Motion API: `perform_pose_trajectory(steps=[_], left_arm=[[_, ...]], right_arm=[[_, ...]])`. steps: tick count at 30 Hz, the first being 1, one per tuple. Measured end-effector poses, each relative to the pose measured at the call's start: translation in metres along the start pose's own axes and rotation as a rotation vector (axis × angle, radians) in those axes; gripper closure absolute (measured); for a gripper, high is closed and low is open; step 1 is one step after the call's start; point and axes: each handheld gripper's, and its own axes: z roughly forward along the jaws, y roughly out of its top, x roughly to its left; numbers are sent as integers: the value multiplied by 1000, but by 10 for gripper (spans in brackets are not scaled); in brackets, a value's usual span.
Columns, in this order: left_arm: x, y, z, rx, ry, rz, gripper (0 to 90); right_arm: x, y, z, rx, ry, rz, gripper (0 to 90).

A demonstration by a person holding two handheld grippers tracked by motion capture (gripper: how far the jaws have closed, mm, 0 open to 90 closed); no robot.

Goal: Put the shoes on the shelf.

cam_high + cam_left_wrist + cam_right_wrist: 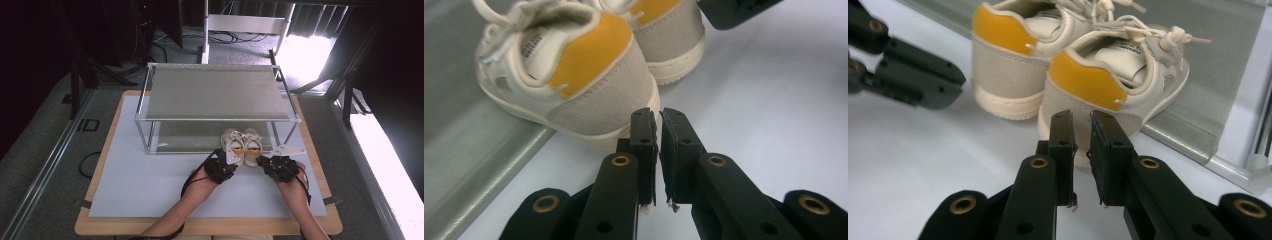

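A pair of small cream shoes with yellow heel patches stands at the front of a metal rack, heels toward me. The left shoe [233,145] [574,75] [1008,60] and the right shoe [252,146] [669,35] [1108,85] sit side by side. Their toes rest on the rack's grey lower shelf [185,141] and their heels on the white mat. My left gripper [234,161] [659,117] is shut and empty just behind the left shoe's heel. Shut and empty too, my right gripper [260,161] [1082,120] sits just behind the right shoe's heel.
The rack [145,120] has a grey upper shelf [215,92] over the shoes, with thin metal posts at its corners. A white mat [150,185] covers the wooden table [100,227]. Dark stands and cables lie on the floor beyond.
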Motion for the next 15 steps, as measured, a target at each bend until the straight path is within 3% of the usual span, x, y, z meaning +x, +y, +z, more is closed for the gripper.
perform_pose_trajectory(steps=[2,5,8,11,15], left_arm=[[0,0,5,6,15,1,836],[3,1,8,-1,-5,-22,839],[4,2,11,2,3,4,840],[9,3,14,15,37,20,839],[20,3,18,2,2,-9,839]], right_arm=[[-1,2,2,-7,-1,17,813],[-2,3,4,-3,-7,26,803],[-4,3,6,-9,-5,32,784],[-3,5,9,-9,-9,29,773],[-1,9,14,-3,-23,18,775]])
